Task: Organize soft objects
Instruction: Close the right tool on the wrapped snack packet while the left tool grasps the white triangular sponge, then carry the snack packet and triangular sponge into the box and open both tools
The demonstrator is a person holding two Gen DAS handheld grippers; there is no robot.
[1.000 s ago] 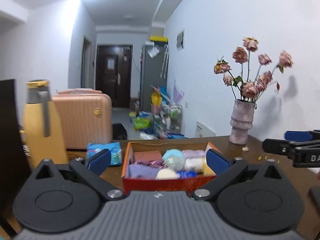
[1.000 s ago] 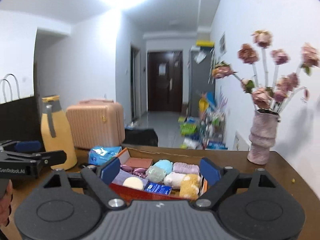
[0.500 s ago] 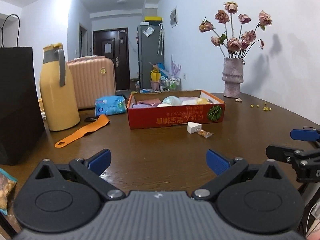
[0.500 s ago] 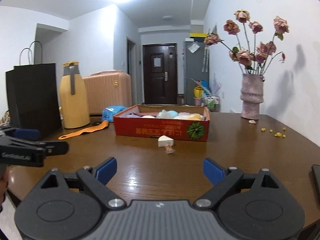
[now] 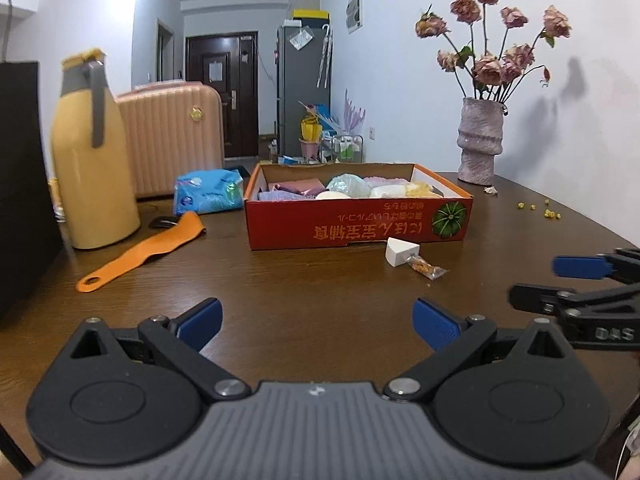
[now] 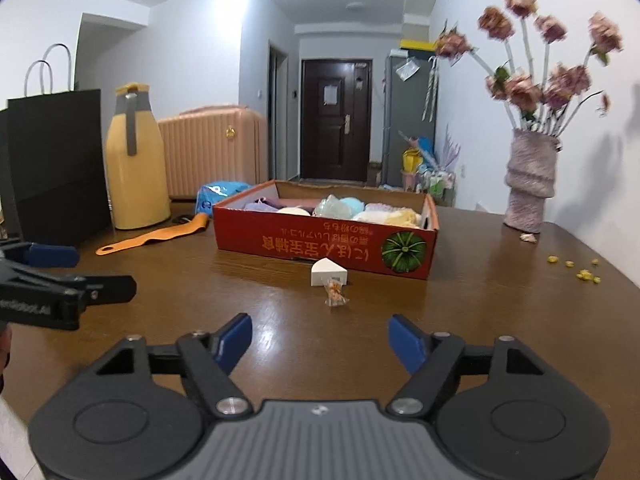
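The brown table (image 5: 320, 280) fills the lower half of both views. On its left side stands a black bag (image 6: 56, 160); the right view shows its looped handles, while the left view cuts it off at the frame edge. Just beside it is a yellow jug (image 5: 94, 156), with a pink suitcase (image 5: 172, 136) behind. The vase (image 5: 480, 148) of dried roses stands at the far right near the wall.

The red box (image 5: 356, 224) sits mid-table, packed with pastel soft objects (image 5: 348, 186). A blue packet (image 5: 208, 196) lies left of it; the left view shows the whole packet, the right view only its top behind the box corner. An orange strap (image 5: 140, 254) lies between jug and box.

The left gripper (image 5: 316, 320) hovers over bare table, jaws spread wide, holding nothing. The right gripper (image 6: 320, 340) is likewise wide apart and empty; each appears at the edge of the other's view.

Just in front of the box lies a white wedge (image 6: 328, 274), touching a small wrapped sweet (image 6: 335, 294). Yellow crumbs (image 6: 576, 270) are scattered near the table's right edge.
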